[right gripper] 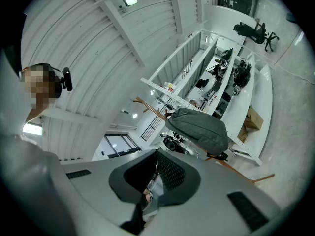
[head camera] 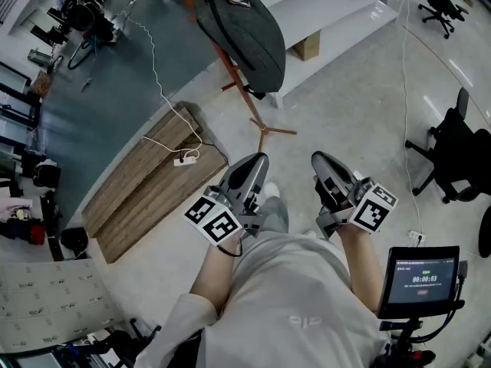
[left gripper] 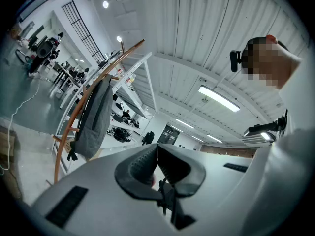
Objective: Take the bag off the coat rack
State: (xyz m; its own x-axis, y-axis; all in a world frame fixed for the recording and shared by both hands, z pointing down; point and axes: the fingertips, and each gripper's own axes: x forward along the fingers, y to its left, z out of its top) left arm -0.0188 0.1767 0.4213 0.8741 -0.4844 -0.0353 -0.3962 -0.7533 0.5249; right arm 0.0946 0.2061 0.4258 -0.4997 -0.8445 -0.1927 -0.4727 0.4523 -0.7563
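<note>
Here we hold both grippers low in front of our torso, side by side and well apart from the wooden coat rack [head camera: 247, 102]: the left gripper [head camera: 258, 161] has its jaws pressed together with nothing between them, and the right gripper [head camera: 317, 159] likewise has its jaws meeting tip to tip, empty. The gray backpack [head camera: 244, 27] hangs from the upper part of the coat rack, draped down along its slanted pole and clear of the floor [head camera: 345, 106]. The rack stands on that pale floor just beside a white workbench [head camera: 322, 10], under which a cardboard box [head camera: 307, 46] sits.
</note>
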